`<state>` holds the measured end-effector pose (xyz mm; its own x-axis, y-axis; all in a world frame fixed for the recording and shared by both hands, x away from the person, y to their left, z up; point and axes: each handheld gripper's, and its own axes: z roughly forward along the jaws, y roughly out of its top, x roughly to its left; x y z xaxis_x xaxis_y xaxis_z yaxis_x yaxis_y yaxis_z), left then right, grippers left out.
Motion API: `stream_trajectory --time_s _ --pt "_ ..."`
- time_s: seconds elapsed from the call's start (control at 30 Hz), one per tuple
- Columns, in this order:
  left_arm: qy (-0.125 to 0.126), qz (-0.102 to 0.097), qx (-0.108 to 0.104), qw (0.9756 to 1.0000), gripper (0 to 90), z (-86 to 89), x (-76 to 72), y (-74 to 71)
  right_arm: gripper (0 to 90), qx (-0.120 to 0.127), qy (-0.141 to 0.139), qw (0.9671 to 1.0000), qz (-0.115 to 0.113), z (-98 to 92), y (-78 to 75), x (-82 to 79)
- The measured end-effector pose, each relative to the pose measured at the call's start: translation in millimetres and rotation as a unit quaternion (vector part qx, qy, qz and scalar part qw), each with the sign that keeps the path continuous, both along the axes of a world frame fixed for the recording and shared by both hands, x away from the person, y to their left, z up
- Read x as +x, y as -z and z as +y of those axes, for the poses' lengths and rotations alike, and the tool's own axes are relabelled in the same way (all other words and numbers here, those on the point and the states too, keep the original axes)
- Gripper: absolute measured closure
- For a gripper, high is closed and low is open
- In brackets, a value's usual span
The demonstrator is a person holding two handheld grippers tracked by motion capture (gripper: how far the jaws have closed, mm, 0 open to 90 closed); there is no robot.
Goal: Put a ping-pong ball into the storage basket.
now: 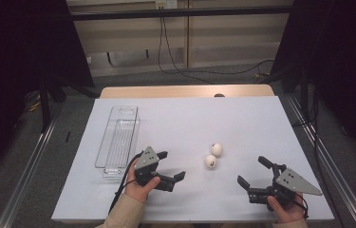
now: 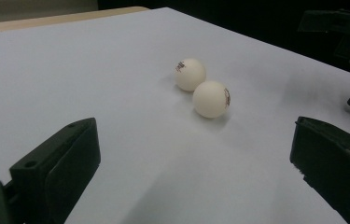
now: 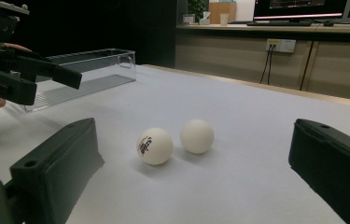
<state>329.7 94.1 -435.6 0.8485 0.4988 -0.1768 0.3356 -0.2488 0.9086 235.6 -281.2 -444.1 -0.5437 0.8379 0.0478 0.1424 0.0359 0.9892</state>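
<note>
Two white table-tennis balls lie touching on the white table sheet (image 1: 190, 118): the nearer ball (image 1: 210, 161) (image 2: 211, 99) (image 3: 155, 146) and the farther ball (image 1: 217, 149) (image 2: 190, 73) (image 3: 197, 136), each with a small printed mark. My left gripper (image 1: 172, 165) (image 2: 195, 154) is open and empty, a little left of the balls and pointing at them. My right gripper (image 1: 252, 171) (image 3: 192, 170) is open and empty too, to their right and nearer the front edge. The balls rest ahead of both pairs of jaws, untouched.
A long clear plastic tray (image 1: 118, 140) (image 3: 88, 74) stands empty on the left of the sheet, just behind my left hand. The wooden table edge (image 1: 185, 91) runs along the back. Cables hang on the wall beyond.
</note>
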Motion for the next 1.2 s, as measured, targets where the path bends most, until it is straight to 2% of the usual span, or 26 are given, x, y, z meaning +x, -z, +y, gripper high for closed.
stream_trajectory --time_s 0.73,1.2 --pt "0.008 0.003 0.011 0.9999 1.7 -10.9 2.5 2.2 1.1 0.001 -0.001 1.0000 0.000 0.2 -0.2 0.0" --pt "0.012 0.013 0.015 0.9997 1.8 -19.2 4.1 3.7 1.1 0.003 0.001 1.0000 0.001 0.0 -0.2 -0.1"
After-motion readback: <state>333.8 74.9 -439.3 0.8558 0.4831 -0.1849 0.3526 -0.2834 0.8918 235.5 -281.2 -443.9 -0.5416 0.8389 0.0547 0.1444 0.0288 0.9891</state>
